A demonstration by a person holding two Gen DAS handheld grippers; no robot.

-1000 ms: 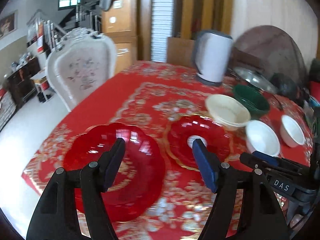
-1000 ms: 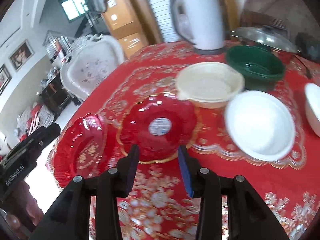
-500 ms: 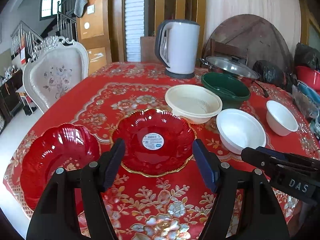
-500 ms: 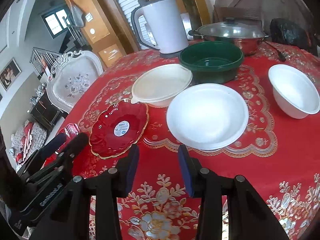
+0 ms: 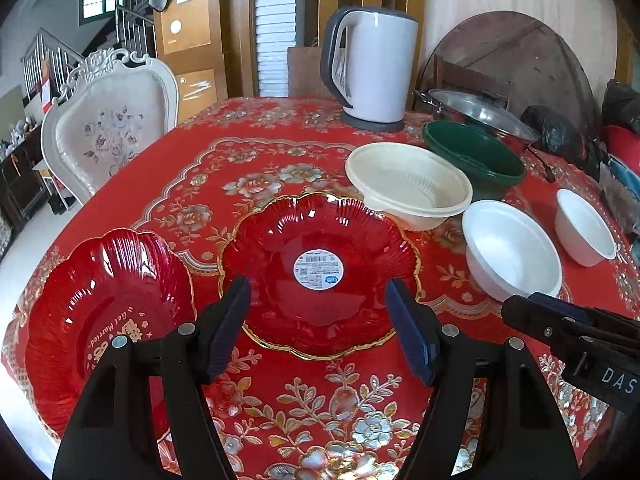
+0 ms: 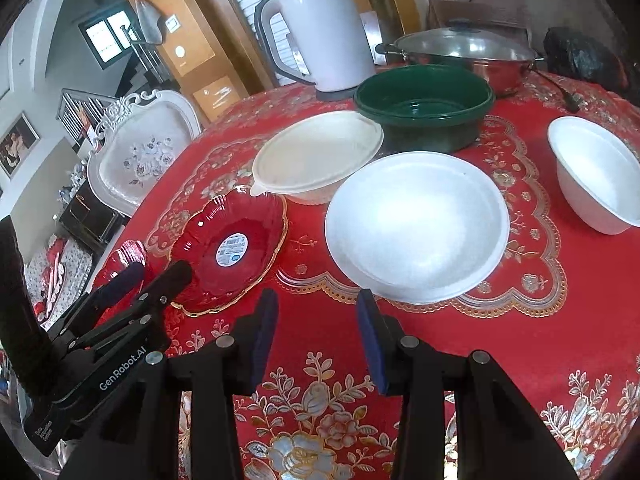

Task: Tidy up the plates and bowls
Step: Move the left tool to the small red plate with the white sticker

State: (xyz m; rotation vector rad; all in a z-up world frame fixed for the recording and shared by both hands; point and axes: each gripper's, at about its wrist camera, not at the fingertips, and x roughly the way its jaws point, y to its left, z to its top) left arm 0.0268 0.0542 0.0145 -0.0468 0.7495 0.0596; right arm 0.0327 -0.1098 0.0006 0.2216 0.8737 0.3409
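Left wrist view: left gripper [image 5: 318,312] jaws gape empty over the gold-rimmed red plate [image 5: 316,276]; right gripper [image 6: 316,332] jaws likewise.

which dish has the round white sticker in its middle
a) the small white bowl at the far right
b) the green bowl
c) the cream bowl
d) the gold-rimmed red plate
d: the round white barcode sticker sits in the centre of the gold-rimmed red plate, and shows there in the right wrist view too; the other dishes carry no sticker.
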